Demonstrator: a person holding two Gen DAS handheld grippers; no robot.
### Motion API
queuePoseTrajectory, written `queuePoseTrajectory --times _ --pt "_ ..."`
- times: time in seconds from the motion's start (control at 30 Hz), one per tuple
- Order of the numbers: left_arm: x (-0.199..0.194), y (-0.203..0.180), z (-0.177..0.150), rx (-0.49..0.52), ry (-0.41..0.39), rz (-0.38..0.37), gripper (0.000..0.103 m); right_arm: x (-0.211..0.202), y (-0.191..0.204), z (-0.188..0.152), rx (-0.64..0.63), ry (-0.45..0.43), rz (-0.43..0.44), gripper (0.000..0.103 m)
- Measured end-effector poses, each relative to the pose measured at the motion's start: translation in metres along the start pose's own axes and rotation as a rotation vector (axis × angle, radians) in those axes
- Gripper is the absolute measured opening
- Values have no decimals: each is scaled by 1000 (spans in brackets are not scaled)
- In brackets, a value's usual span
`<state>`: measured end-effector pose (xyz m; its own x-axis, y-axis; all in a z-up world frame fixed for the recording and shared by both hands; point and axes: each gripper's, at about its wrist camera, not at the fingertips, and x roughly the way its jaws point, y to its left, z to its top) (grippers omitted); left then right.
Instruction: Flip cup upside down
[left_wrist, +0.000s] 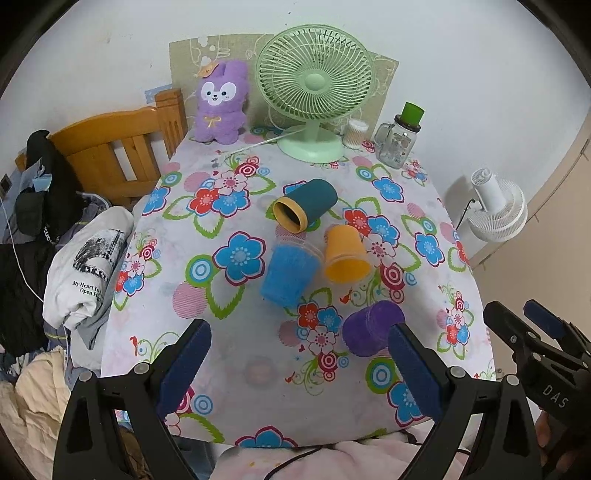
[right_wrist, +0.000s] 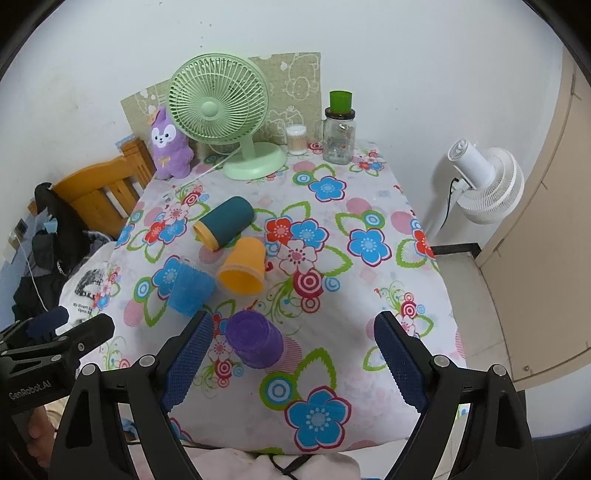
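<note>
**Both grippers hung back, nothing held**

You kept the left gripper (left_wrist: 299, 365) and right gripper (right_wrist: 293, 363) above the desk (right_wrist: 369, 295) near edge, jaws spread wide, nothing between them. Four cups sat mid-desk: the purple cup (right_wrist: 255, 343) nearest, apparently already mouth-down; blue cup (right_wrist: 192, 291) beside it; orange cup (right_wrist: 243, 273) and teal cup (right_wrist: 225, 221) tipped on their sides, probably your next targets.

A white wall (right_wrist: 369, 44) stood behind the table with its floral cloth (right_wrist: 369, 302), a wooden bed frame (left_wrist: 122, 147) on one side, a beige door (right_wrist: 546, 240) on the other, even light throughout
</note>
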<state>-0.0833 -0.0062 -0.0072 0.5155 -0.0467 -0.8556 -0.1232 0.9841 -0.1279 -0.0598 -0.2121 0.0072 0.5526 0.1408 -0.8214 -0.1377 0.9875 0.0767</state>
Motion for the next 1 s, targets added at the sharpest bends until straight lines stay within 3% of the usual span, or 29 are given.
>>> queuePoseTrajectory --times 1.0 --pt "-1 -6 -1 23 1 4 99 -3 5 -2 -9 -9 -10 90"
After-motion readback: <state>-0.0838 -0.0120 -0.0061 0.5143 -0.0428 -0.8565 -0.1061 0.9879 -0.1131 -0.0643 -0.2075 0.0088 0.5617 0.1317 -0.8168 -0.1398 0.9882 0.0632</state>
